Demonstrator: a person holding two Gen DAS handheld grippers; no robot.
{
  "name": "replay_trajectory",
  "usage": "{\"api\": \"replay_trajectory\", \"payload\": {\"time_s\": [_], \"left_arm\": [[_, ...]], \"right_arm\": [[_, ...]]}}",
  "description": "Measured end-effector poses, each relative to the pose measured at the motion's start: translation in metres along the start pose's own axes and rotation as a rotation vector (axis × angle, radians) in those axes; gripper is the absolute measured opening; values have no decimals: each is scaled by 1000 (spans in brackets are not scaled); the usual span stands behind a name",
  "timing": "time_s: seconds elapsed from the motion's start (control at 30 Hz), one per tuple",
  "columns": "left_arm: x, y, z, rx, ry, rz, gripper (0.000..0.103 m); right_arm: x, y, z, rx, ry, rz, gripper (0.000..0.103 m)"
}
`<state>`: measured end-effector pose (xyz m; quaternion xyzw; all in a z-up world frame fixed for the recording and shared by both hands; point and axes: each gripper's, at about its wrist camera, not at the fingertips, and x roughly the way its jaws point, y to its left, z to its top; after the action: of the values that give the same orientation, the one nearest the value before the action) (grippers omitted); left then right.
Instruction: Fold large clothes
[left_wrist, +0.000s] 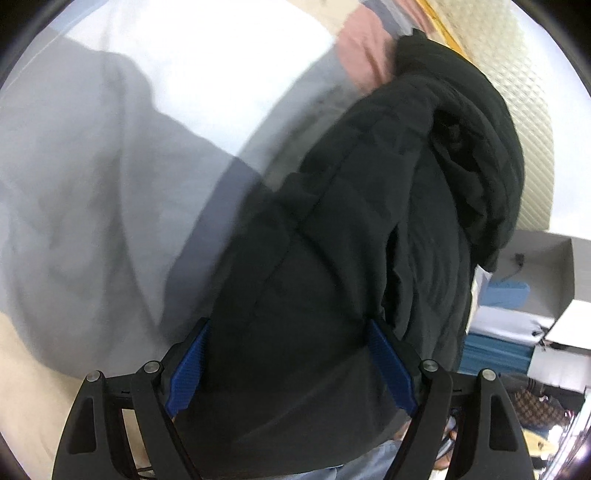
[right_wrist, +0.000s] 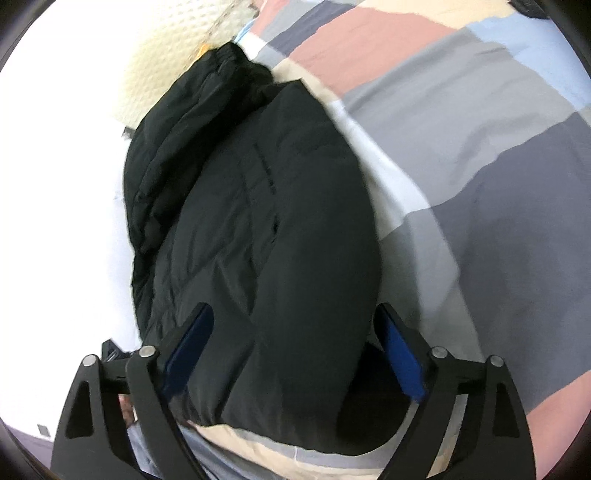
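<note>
Jacket (right_wrist: 258, 221) first: black, puffy, quilted with stitched seams, folded into a rounded bundle lying on a bedspread (right_wrist: 480, 129) made of big blocks of grey, dusty pink, cream and pale blue. Fabric looks matte and soft, with a ribbed, bunched edge at the far end of the bundle in the right wrist view.

Right gripper (right_wrist: 295, 332) is spread wide, blue ridged pads on black fingers standing either side of the near end of the jacket. The pads don't look like they're pressing into it, so nothing is pinched there.

Left gripper (left_wrist: 288, 343) is also spread wide, with black jacket fabric filling the gap between its blue pads (left_wrist: 388, 365). Whether the pads actually squeeze it I can't tell, the cloth hides their inner faces.

Left view is pretty smeared: the bedspread on that side is just a grey blur with a white glare patch. A cream textured wall (left_wrist: 524, 122) shows behind the jacket, and some blue and white boxes (left_wrist: 517, 332) sit at the right edge, partly cut off. Bit of pale denim peeks out under both grippers, too cropped to make out.
</note>
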<state>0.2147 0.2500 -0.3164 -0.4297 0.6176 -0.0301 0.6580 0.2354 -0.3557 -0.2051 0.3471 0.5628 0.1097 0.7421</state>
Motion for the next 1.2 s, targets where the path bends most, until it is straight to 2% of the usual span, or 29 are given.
{"api": "replay_trajectory", "payload": {"time_s": [0.07,0.13,0.17,0.27,0.37,0.47,0.57,0.63,0.77,0.87,1.0,1.03,1.13,1.2], "left_arm": [[-4,-1,4,22,-4,-45,82],[-12,-7,1,60,-13,-122,82],[-17,-14,-4,105,-9,-200,82],[-32,-36,-16,218,-42,-284,82],[-31,-41,-17,235,-43,-260,83],[-14,-35,-8,159,-7,-135,83],[2,-18,0,66,36,-44,83],[10,-9,4,14,62,-11,83],[13,-10,4,31,93,-46,83],[9,-27,-3,122,121,-137,83],[-17,-55,-22,287,79,-282,83],[-20,-58,-25,302,73,-295,83],[-18,-55,-23,280,84,-265,83],[-8,-45,-15,233,114,-205,81]], "right_arm": [[1,-2,2,1,-4,-31,101],[2,-5,3,4,-2,-66,101],[4,-8,4,7,4,-86,102],[8,-14,8,22,24,-126,102],[13,-19,9,37,49,-123,102],[17,-21,10,47,67,-111,102],[21,-21,8,42,94,-100,102],[26,-18,7,34,123,-82,102],[32,-14,5,18,156,-82,103],[33,-7,3,25,183,16,103],[20,7,-2,-24,138,72,102],[18,8,-4,-27,130,74,101],[15,8,-7,-28,97,3,94],[14,6,-9,-14,82,-18,91]]}}
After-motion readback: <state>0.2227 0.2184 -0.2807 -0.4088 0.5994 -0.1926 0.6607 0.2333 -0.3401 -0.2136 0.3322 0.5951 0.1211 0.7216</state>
